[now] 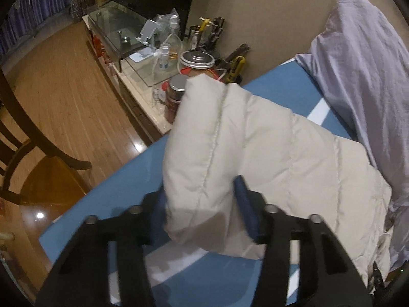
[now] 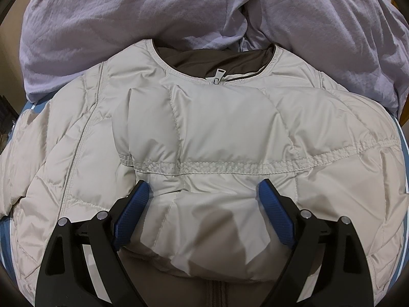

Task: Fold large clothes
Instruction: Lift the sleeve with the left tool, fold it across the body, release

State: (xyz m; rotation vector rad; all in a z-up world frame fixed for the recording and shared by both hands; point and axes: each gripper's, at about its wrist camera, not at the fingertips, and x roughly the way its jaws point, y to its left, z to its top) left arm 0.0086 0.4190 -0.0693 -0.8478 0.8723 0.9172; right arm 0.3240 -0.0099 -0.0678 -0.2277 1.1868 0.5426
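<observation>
A cream quilted puffer jacket (image 2: 217,117) lies front up on the blue bed sheet (image 1: 122,194), zipped, with its brown lining showing at the collar. In the left wrist view a thick folded part of the jacket (image 1: 281,148) rises off the sheet. My left gripper (image 1: 202,199) is shut on that fold, its blue pads (image 1: 245,202) pressing in from both sides. In the right wrist view my right gripper (image 2: 204,189) stands wide around a bulky fold of the jacket's lower part. Both its pads (image 2: 133,212) dig into the fabric.
Lilac bedding (image 2: 127,12) is piled against the jacket's collar side, with a pillow (image 1: 358,64) at the headboard. Beside the bed stands a side table (image 1: 143,89) crowded with jars, bottles and a glass case. A wooden chair (image 1: 38,158) stands on the wood floor (image 1: 64,89).
</observation>
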